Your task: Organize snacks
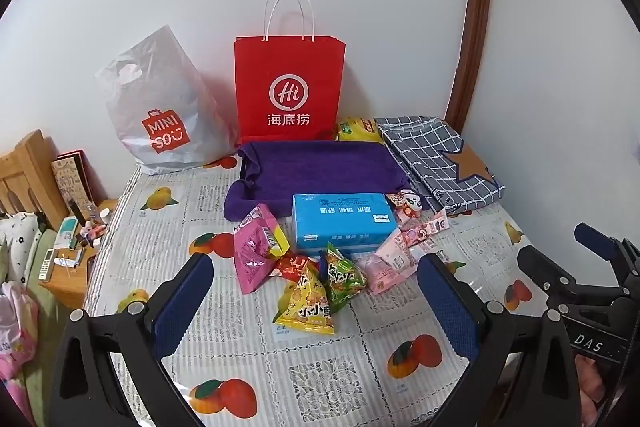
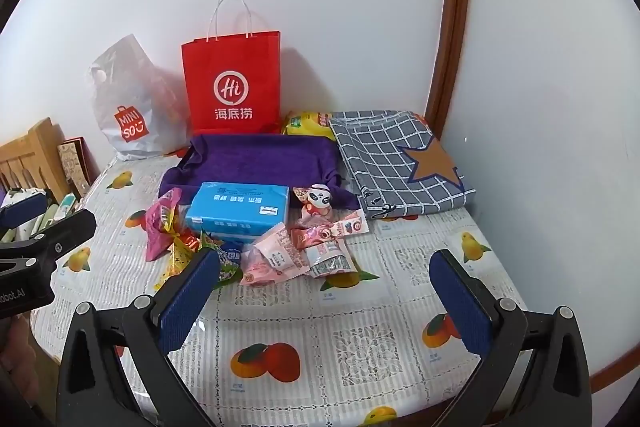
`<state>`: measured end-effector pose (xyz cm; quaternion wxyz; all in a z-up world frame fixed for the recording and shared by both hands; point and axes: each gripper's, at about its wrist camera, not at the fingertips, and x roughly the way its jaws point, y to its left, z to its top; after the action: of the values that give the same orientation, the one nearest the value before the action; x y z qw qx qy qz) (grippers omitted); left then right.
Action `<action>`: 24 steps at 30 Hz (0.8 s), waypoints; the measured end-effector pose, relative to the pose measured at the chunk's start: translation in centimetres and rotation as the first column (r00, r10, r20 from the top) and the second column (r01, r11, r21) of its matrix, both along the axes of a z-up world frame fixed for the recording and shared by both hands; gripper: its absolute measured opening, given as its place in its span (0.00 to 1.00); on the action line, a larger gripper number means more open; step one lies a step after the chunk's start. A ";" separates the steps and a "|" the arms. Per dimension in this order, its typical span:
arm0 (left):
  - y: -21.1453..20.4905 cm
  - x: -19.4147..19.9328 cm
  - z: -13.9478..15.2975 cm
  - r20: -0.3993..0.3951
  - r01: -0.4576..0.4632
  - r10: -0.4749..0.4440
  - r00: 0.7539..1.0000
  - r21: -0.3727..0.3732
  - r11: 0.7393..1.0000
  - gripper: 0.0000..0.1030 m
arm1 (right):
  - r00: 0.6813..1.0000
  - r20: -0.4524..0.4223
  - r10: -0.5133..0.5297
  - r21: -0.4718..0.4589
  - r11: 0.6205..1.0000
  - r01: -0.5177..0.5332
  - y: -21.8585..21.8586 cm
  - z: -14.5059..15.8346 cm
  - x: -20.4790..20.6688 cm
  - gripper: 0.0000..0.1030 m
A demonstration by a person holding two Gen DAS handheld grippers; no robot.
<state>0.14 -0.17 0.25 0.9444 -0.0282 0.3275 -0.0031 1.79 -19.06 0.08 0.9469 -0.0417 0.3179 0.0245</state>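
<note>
A pile of snack packets lies mid-table around a blue tissue box (image 1: 342, 223) (image 2: 239, 209): a magenta packet (image 1: 256, 245) (image 2: 160, 227), a yellow triangular packet (image 1: 308, 307), a green triangular packet (image 1: 342, 277), pale pink packets (image 1: 390, 263) (image 2: 272, 255) and a panda packet (image 1: 408, 205) (image 2: 318, 201). Behind them sits a purple cloth-lined tray (image 1: 320, 171) (image 2: 260, 159). My left gripper (image 1: 316, 303) is open and empty, just short of the pile. My right gripper (image 2: 324, 291) is open and empty, right of the pile.
A red paper bag (image 1: 289, 87) (image 2: 232, 83) and a grey MINISO plastic bag (image 1: 160, 111) (image 2: 128, 107) stand against the wall. A folded checked cloth (image 1: 436, 159) (image 2: 400, 163) and a yellow packet (image 1: 358, 129) (image 2: 306, 123) lie back right. A cluttered nightstand (image 1: 68, 251) stands left.
</note>
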 end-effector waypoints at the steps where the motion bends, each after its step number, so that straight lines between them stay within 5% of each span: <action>1: 0.1 0.0 0.1 0.001 0.000 0.000 1.000 -0.003 1.000 0.99 | 1.000 -0.001 0.002 0.002 1.000 -0.002 0.0 0.0 0.0 1.00; 24: 0.1 -0.4 -0.3 0.004 0.001 -0.001 1.000 -0.006 1.000 0.99 | 1.000 -0.003 -0.002 0.014 1.000 0.002 0.3 0.0 -0.1 1.00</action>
<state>-0.27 -0.08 -0.02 0.9450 -0.0309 0.3255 -0.0044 1.65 -18.72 0.08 0.9467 -0.0345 0.3193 0.0257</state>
